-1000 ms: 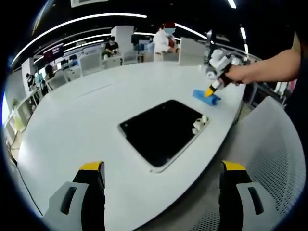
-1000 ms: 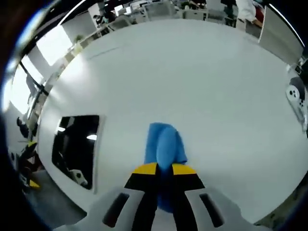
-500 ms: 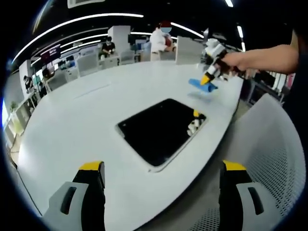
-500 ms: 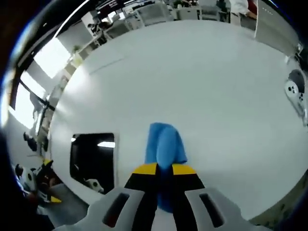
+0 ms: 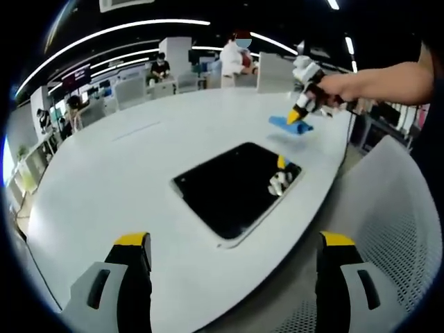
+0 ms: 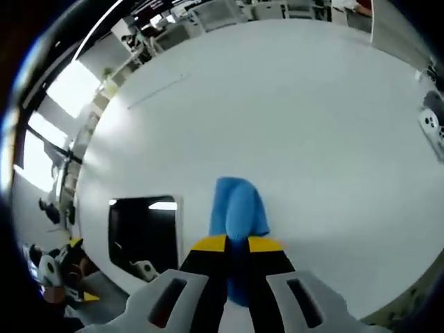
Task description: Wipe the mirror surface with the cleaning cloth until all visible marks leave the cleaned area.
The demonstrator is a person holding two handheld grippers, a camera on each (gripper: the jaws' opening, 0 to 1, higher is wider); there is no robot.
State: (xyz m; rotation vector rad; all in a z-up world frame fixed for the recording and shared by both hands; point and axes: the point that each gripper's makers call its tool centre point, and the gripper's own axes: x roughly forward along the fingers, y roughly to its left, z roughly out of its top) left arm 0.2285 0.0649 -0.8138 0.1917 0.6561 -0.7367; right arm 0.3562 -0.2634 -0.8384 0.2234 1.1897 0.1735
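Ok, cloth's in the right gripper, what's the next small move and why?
Probably carry the blue cloth sideways over the mirror and lower it. The right gripper holds it above the white table, beside the mirror, not touching the glass.

surface: white table (image 5: 104, 180) | on it: dark mirror (image 5: 236, 186), flat

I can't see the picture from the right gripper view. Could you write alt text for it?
The right gripper, with yellow-tipped black jaws shut on a blue cleaning cloth, holds it above a large white table. A dark rectangular mirror lies flat on the table to the left, near its edge, and office furniture lines the background.
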